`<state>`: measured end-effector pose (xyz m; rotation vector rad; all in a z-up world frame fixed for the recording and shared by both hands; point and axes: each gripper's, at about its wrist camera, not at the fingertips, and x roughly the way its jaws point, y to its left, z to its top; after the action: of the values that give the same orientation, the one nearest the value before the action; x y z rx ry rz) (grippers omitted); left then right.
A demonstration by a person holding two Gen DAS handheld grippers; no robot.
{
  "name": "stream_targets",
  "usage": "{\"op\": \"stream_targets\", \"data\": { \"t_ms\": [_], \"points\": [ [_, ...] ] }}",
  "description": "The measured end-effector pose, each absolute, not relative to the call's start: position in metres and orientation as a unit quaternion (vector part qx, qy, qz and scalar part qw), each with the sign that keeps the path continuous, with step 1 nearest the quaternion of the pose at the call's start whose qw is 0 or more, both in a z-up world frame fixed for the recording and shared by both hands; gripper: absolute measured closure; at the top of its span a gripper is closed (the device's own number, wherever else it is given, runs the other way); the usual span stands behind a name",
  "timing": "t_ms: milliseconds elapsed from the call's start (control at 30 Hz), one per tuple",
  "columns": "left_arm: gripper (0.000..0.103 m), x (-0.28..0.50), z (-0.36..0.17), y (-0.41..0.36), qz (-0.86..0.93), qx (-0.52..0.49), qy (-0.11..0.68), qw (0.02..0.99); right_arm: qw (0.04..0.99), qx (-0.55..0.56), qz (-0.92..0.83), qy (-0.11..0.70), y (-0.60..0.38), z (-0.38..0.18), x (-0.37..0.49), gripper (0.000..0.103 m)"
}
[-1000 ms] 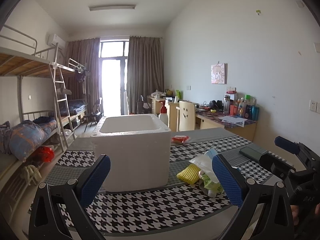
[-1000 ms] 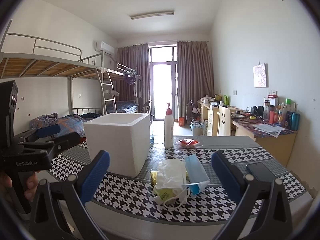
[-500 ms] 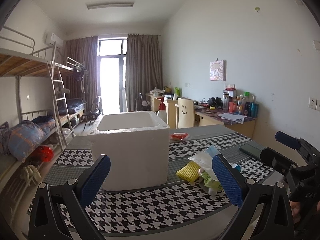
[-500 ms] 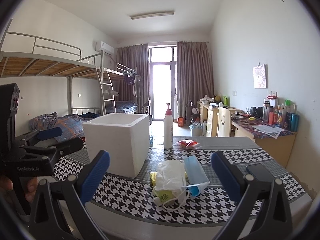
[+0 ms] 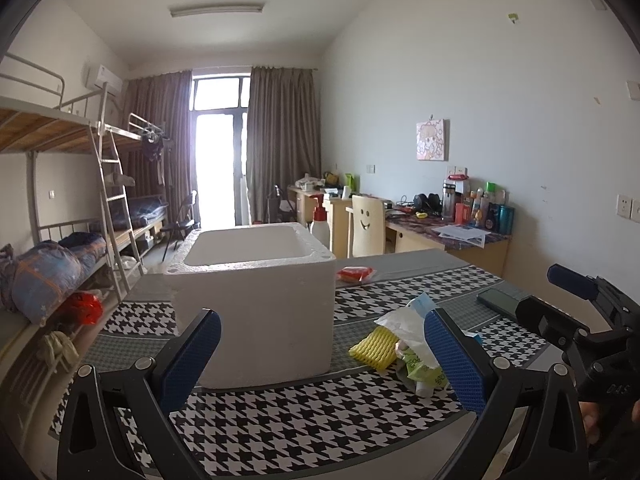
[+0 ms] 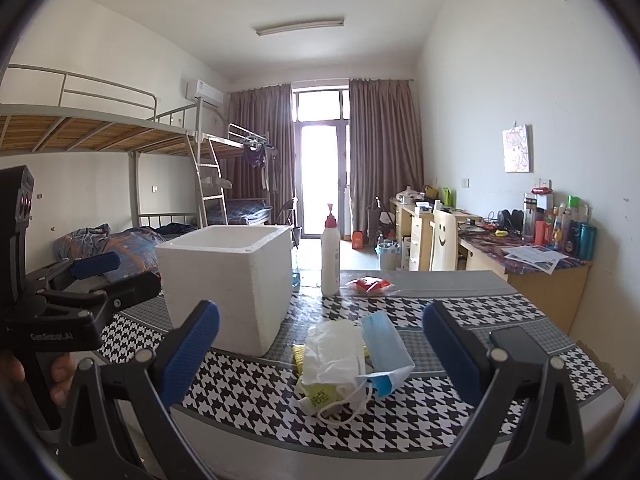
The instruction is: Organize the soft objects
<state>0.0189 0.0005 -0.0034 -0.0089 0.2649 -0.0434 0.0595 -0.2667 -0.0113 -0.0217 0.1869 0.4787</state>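
two grippers are up, both with jaws wide apart and nothing between the pads. the left gripper hovers over the near edge of the table, and the right gripper does the same further to the right; each shows at the edge of the other's view.

on the houndstooth cloth: one white foam box, open at the top, standing upright. one pump bottle with a red top stands behind it. one red packet lies flat near the far edge. one dark phone lies flat on the right side.

the soft things sit in one small heap just right of the box, not touching it as far as can be seen. counted in the heap: one yellow foam net, one crumpled white bag, one blue mask with a white ear loop trailing toward the near edge, and one green-printed wrapper under the bag.

in the right wrist view the heap lies ahead of the jaws, centred in the gap between the two blue pads but beyond their tips. in the left wrist view the heap lies off to the right, partly hidden behind the right pad, while the box fills the gap between the pads.
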Motion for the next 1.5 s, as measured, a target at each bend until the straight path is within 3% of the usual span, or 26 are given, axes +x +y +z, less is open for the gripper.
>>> {"op": "stream_targets", "data": {
  "t_ms": [1500],
  "points": [
    [0.001, 0.084, -0.02, -0.007, -0.064, -0.017, 0.206, 0.976, 0.959, -0.01, 0.231, 0.162, -0.27, -0.035, 0.116, 0.001]
  ]
}}
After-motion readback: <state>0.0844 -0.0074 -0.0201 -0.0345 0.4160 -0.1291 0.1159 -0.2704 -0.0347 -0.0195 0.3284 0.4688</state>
